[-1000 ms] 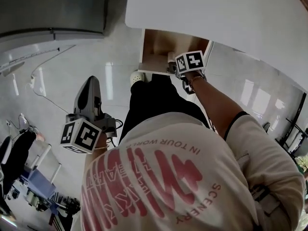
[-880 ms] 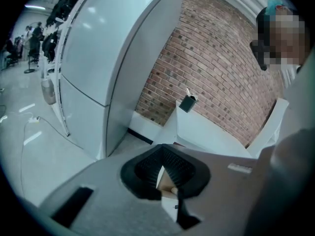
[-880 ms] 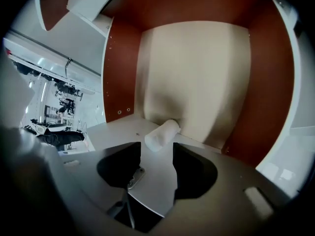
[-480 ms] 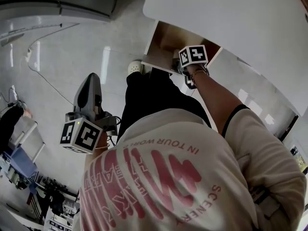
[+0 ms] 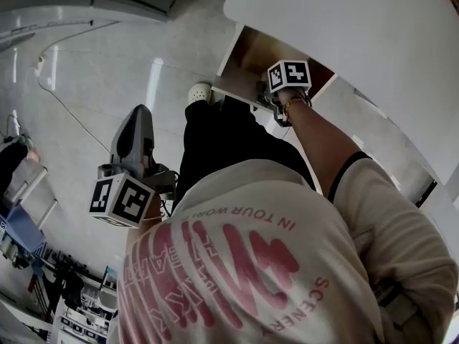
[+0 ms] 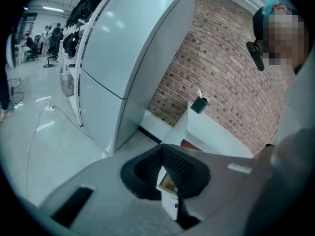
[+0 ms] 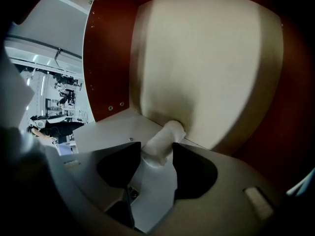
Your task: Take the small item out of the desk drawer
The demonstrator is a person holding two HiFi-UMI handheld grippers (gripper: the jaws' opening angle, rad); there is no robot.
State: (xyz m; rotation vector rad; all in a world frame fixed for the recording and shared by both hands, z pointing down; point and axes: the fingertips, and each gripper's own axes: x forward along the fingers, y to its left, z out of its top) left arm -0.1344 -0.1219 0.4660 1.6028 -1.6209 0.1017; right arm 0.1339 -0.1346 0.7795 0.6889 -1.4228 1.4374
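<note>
Room: glossy floor (image 5: pixel 100 77), white tabletop (image 5: pixel 344 34), open drawer (image 5: pixel 251 52) | left claw (image 6: pixel 162 164) together, empty | right claw (image 7: pixel 156 146) apart around white item (image 7: pixel 170 132), slightly lower than before.

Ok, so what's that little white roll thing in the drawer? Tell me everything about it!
It's a short, stubby white roll, soft-looking, maybe paper or cloth. It lies on its side at the edge of the drawer's pale floor, where a white panel begins. The right gripper has its jaws apart, one on each side of the roll's near end, very close to it. Nothing else lies beside it.
</note>
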